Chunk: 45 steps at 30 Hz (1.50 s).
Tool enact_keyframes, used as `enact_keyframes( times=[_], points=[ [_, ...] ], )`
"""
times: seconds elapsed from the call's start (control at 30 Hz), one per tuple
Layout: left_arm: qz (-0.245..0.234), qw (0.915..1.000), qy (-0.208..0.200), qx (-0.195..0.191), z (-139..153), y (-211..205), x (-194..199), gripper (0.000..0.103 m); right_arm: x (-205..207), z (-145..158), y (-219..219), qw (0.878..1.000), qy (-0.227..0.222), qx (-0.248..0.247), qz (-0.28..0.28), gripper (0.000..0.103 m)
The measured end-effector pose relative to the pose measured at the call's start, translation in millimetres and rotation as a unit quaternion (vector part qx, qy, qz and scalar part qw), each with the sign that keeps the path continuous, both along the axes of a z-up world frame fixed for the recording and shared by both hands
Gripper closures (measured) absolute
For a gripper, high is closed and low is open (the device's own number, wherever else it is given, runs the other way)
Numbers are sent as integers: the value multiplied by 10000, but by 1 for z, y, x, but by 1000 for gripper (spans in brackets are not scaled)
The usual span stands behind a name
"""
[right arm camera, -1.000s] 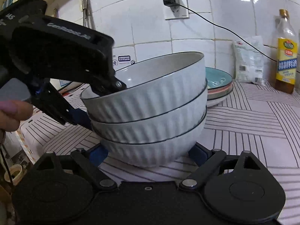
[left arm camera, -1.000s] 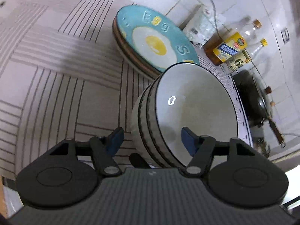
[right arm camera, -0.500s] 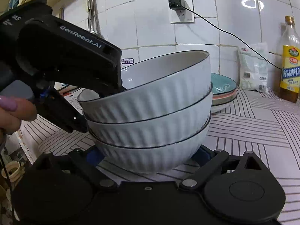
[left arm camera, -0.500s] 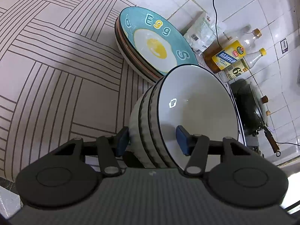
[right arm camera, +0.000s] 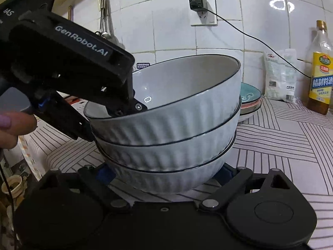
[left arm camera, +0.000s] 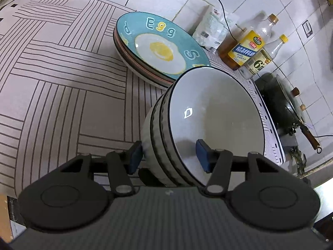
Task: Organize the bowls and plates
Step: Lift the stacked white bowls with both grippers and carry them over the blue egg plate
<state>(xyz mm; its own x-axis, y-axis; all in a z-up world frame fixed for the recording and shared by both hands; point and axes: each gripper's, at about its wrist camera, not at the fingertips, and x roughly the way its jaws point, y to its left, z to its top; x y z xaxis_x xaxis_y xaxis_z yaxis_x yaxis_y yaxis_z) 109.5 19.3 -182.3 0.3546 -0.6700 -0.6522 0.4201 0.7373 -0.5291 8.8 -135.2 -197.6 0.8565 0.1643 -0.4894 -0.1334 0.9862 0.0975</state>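
Three white ribbed bowls (left arm camera: pixel 208 114) sit nested in a stack (right arm camera: pixel 166 125) on the striped counter cloth (left arm camera: pixel 62 73), leaning slightly. My left gripper (left arm camera: pixel 169 155) is shut on the stack's near wall, with one blue pad inside the top bowl and the other under the outer side. In the right wrist view it (right arm camera: pixel 112 116) comes in from the left, held by a hand (right arm camera: pixel 12 125). My right gripper (right arm camera: pixel 164 175) stands wide, its blue pads on either side of the lowest bowl. Behind the bowls is a stack of plates (left arm camera: pixel 158 48) topped by a teal egg plate (right arm camera: pixel 249 98).
Two oil bottles (left arm camera: pixel 245 48) and a white bag (left arm camera: pixel 212 29) stand by the tiled wall behind the plates. A dark wok (left arm camera: pixel 281 102) sits on a stove to the right. A cable hangs from the wall socket (right arm camera: pixel 198 4). The counter edge runs along the near left.
My left gripper's jaws have closed onto the bowl stack's near wall; its outer pad stood apart from the bowls before. The stack now sits closer and larger in the right wrist view.
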Motion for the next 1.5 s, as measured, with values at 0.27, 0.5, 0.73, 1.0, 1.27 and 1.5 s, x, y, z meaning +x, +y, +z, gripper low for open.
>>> enact_keyframes(
  times=[0.27, 0.5, 0.73, 1.0, 1.27, 1.5],
  points=[
    [-9, 9999, -36, -112, 18, 3, -2, 49, -7, 15, 2, 9997, -211, -154, -20, 7],
    [-72, 9998, -104, -123, 46, 5, 4, 49, -1, 35, 3, 9988, -390, -288, 55, 7],
    [-47, 9986, -521, 24, 74, 0, 23, 48, 24, 55, 1, 9980, -576, -254, 81, 7],
    [-60, 9989, -473, -17, 92, -8, 67, 48, 67, 72, -4, 9979, -589, -255, 98, 7],
    [-57, 9983, -583, -34, 83, -25, 97, 48, 112, 72, -16, 9989, -379, -279, 33, 7],
    [-25, 9986, -524, -6, 61, -38, 115, 48, 135, 57, -24, 9996, -141, -250, -68, 7]
  ],
)
